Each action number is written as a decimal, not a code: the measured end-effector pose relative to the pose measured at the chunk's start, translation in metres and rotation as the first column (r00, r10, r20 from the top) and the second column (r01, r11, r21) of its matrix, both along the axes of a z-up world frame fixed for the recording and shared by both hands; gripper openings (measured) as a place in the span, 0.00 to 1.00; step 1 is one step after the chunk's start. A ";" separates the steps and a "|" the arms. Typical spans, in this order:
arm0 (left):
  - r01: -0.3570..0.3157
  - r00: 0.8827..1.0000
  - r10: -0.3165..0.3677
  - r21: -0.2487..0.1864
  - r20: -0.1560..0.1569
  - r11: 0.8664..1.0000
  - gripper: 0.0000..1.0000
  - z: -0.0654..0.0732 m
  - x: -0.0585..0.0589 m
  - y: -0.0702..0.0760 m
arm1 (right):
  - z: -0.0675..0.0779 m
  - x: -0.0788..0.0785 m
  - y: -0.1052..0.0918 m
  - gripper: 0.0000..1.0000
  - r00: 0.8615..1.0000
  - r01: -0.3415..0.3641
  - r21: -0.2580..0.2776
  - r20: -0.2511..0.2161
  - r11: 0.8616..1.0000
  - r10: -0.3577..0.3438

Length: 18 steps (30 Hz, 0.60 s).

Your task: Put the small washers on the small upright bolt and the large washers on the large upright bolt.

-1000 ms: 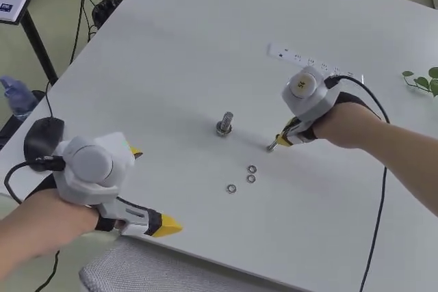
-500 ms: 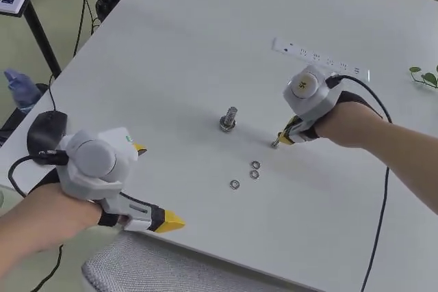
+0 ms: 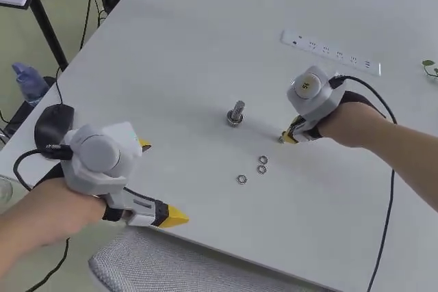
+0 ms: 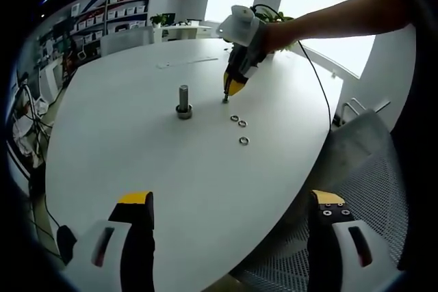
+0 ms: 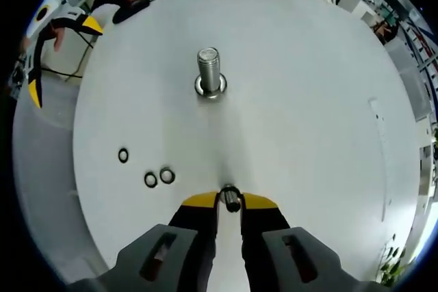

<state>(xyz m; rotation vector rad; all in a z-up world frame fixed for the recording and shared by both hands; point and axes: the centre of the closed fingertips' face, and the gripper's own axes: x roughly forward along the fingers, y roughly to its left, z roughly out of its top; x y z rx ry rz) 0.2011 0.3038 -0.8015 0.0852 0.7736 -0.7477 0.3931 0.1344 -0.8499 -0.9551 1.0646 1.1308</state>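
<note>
The large bolt (image 3: 236, 113) (image 4: 183, 100) (image 5: 209, 72) stands upright on its head mid-table. My right gripper (image 3: 287, 137) (image 5: 230, 200) is down at the table to its right, shut on the small bolt (image 5: 231, 198) (image 4: 225, 98), which stands between the yellow tips. Three small washers (image 3: 263, 160) (image 3: 261, 169) (image 3: 241, 179) lie flat on the table in front of the bolts, also seen as washers (image 5: 167, 176) (image 5: 150, 180) (image 5: 123, 155). My left gripper (image 3: 159, 182) (image 4: 231, 200) hovers at the table's near left edge, open and holding nothing.
A white power strip (image 3: 332, 52) lies at the far right of the white table (image 3: 178, 46). A grey mesh chair (image 3: 137, 268) is below the near edge. A black mouse (image 3: 51, 121) sits at the left edge.
The head camera has shifted, so everything sits slightly right. My right gripper stays shut at the small bolt, and the left gripper holds about the same place.
</note>
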 end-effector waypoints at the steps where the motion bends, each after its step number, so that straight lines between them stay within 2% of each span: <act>1: 0.000 1.000 0.000 -0.001 0.000 1.000 0.94 0.000 0.000 0.000 | -0.001 0.000 0.000 0.12 1.000 -0.003 -0.002 0.002 1.000 0.004; 11: 0.000 1.000 0.000 0.002 -0.014 1.000 0.93 -0.003 -0.003 0.003 | -0.013 0.001 0.002 0.12 1.000 -0.012 -0.002 0.000 1.000 0.012; 18: 0.003 1.000 -0.003 -0.008 -0.019 1.000 0.92 -0.001 -0.002 -0.001 | -0.014 -0.003 0.002 0.12 1.000 -0.013 -0.007 -0.005 1.000 0.013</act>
